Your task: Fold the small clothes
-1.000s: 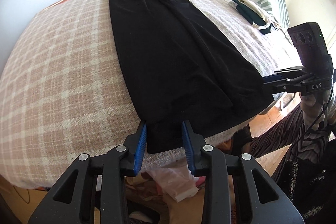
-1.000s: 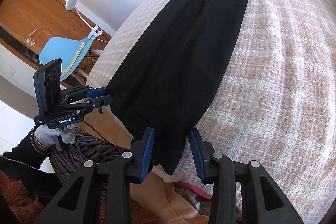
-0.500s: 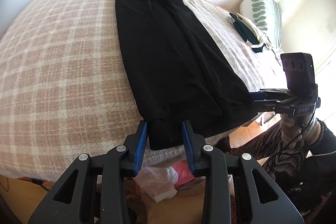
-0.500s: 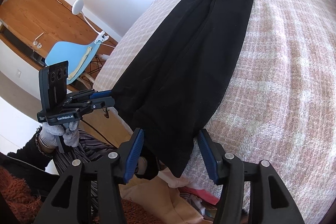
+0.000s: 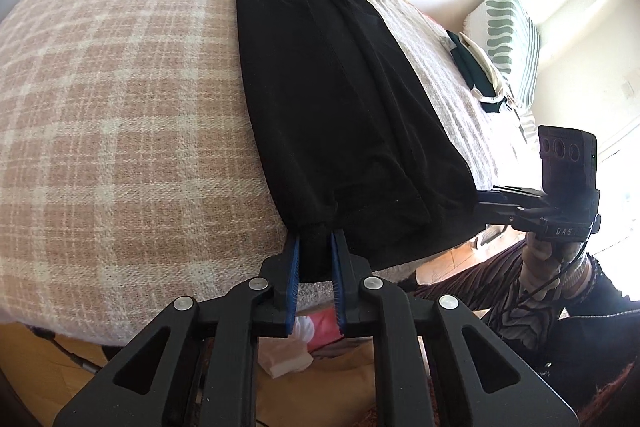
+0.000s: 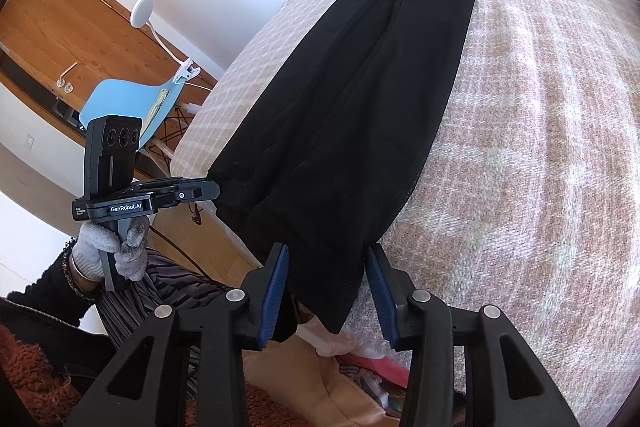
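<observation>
1. Bed (image 5: 120, 115) w/ plaid blanket: black trousers (image 5: 340, 99) lie lengthwise, hems at your edge.
2. Left tongs (image 5: 314, 247) just closed on the hem.
3. Right tongs (image 6: 327, 269) straddle the other hem, just narrowed, not pinching.

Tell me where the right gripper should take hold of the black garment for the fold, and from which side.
Grip the near hem corner of the black garment, the part hanging over the bed edge, coming in from the near side. That corner already sits between the open pads of the right gripper. The left gripper has just been closing on the other near corner, so both ends could lift together.
</observation>
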Action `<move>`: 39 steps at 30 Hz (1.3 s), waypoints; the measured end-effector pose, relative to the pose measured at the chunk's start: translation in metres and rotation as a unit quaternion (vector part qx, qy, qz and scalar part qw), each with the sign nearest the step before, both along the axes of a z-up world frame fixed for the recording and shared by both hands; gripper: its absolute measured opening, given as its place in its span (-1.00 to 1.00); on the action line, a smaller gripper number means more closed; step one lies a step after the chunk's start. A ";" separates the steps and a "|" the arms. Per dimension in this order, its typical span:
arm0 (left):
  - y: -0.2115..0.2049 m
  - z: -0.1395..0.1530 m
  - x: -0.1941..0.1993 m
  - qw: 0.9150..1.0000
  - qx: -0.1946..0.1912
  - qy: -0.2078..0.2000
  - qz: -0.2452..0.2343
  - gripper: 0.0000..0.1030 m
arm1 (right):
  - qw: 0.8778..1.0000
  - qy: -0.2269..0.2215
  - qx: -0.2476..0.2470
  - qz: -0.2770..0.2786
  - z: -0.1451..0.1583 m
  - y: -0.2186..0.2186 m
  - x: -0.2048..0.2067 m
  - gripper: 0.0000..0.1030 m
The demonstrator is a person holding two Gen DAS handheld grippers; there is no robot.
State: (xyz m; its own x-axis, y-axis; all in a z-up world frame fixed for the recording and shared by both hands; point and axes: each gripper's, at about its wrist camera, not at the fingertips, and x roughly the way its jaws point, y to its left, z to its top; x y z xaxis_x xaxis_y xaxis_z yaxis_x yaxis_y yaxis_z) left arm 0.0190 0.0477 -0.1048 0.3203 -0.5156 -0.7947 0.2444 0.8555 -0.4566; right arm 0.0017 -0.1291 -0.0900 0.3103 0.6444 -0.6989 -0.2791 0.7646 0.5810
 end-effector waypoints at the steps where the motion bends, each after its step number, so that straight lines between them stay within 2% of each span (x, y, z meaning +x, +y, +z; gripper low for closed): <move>1: 0.001 0.000 0.000 1.000 -0.001 0.000 0.002 -0.84 | 1.000 0.002 0.000 0.001 -0.001 0.002 0.000 -0.30; 4: 0.002 0.002 -0.001 1.000 0.006 -0.012 0.005 -0.91 | 1.000 0.003 -0.008 0.001 -0.002 0.005 -0.002 -0.65; 5: 0.003 0.004 -0.002 1.000 0.005 -0.017 0.008 -0.92 | 1.000 0.007 -0.011 0.000 -0.003 0.005 -0.002 -0.84; 7: 0.007 0.008 -0.004 1.000 0.001 -0.025 0.011 -0.92 | 1.000 0.015 0.000 -0.007 -0.005 0.002 -0.003 -0.90; 11: 0.010 0.009 -0.007 1.000 0.003 -0.030 0.011 -0.92 | 1.000 0.002 0.009 -0.013 -0.001 -0.004 -0.008 -0.92; 14: 0.013 0.009 -0.004 1.000 -0.013 -0.022 0.016 -0.92 | 1.000 0.012 0.004 -0.013 -0.005 0.000 -0.005 -0.93; 17: 0.013 0.020 0.001 0.999 -0.026 -0.033 0.015 -0.92 | 0.999 0.021 0.038 -0.021 -0.003 -0.005 0.000 -0.93; 22: 0.010 0.029 0.012 0.998 -0.044 -0.038 0.011 -0.92 | 0.997 0.008 0.074 -0.033 0.014 -0.016 0.012 -0.93; 25: 0.007 0.037 0.024 0.998 -0.052 -0.042 0.012 -0.92 | 0.995 0.009 0.090 -0.043 0.018 -0.024 0.020 -0.93; 31: 0.009 0.056 0.057 0.996 -0.060 -0.067 0.023 -0.92 | 0.994 -0.002 0.093 -0.059 0.031 -0.030 0.045 -0.93; 39: 0.009 0.049 0.105 0.996 -0.051 -0.060 0.038 -0.92 | 0.993 0.011 0.084 -0.085 0.022 -0.040 0.089 -0.93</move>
